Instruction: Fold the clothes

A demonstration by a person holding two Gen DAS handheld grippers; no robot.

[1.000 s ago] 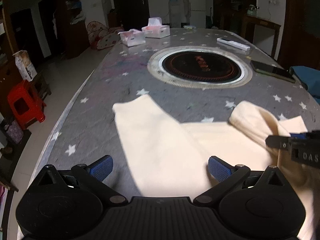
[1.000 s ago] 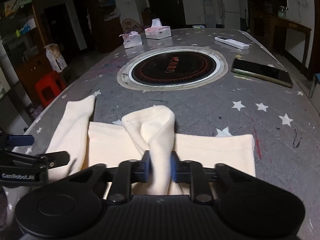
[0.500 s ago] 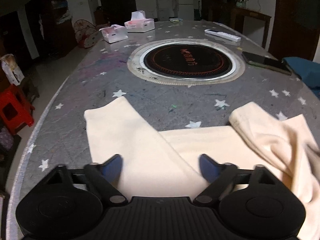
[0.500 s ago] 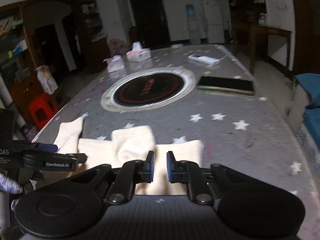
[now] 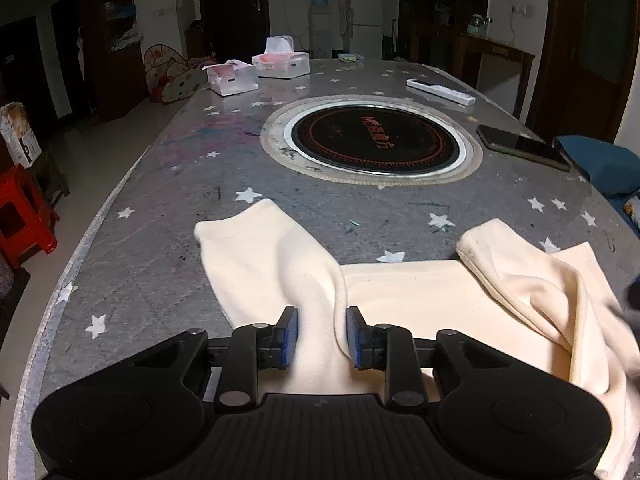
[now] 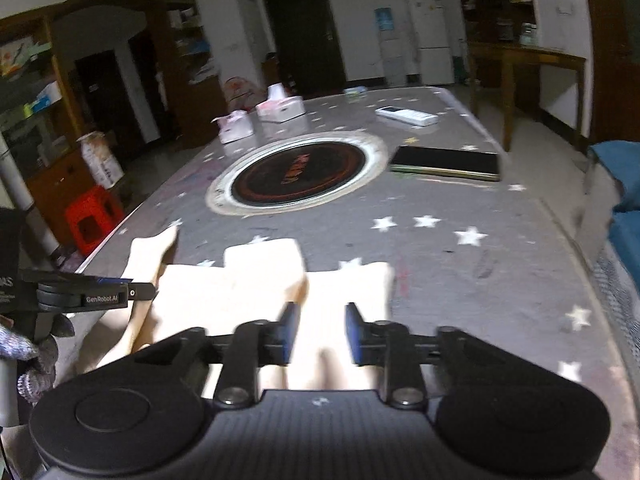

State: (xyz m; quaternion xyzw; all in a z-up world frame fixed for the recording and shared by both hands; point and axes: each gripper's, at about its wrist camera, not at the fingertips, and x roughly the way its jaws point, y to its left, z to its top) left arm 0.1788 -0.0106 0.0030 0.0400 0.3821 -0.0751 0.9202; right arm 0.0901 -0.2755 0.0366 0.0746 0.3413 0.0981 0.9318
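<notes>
Fingers point(image 5: 289, 338) of the left gripper point(image 5: 322, 336) have just been closing, pinching a sleeve of the cream garment point(image 5: 420, 300) on the table point(image 5: 160, 208).
Right gripper point(image 6: 318, 334), just opening, hangs empty above; cloth looks light, limp, unbreakable; best gripped at bunched sleeves or hems.

Black ribbed plastic body on the left hand-held gripper point(image 5: 322, 336), blue pads point(image 5: 290, 336), silver pivot screws. The right hand-held gripper point(image 6: 318, 332) matches it. Grey knitted glove point(image 6: 28, 360) there, "GenRobot.AI" in white lettering.

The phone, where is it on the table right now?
In the left wrist view the phone lies flat near the table's right edge, just right of the round cooktop, nearer than the white remote.
</notes>
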